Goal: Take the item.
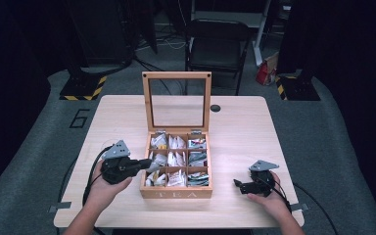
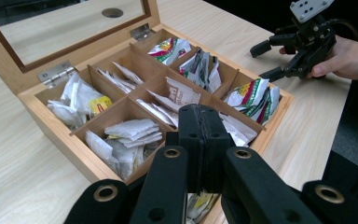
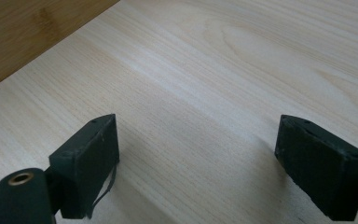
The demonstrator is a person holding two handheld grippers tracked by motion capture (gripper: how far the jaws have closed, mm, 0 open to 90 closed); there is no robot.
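Note:
A wooden tea box [image 1: 176, 193] stands open in the middle of the table, its glass lid [image 1: 177, 102] upright and its compartments full of tea packets [image 1: 177, 158]. My left gripper [image 1: 149, 165] hovers over the box's left column of compartments. In the left gripper view its jaws [image 2: 200, 126] are pressed together above the packets [image 2: 130, 133]. Nothing sticks out past the tips, and I cannot tell whether a thin packet is pinched. My right gripper [image 1: 238, 185] rests low over bare table to the right of the box, open, with only wood between its fingers [image 3: 86, 154].
The box's compartments hold white, yellow-marked and green-striped packets [image 2: 256, 95]. A round black cable hole [image 1: 215, 107] lies at the back of the table. A folding chair [image 1: 218, 46] stands behind the table. Bare tabletop [image 1: 112, 122] stretches on both sides of the box.

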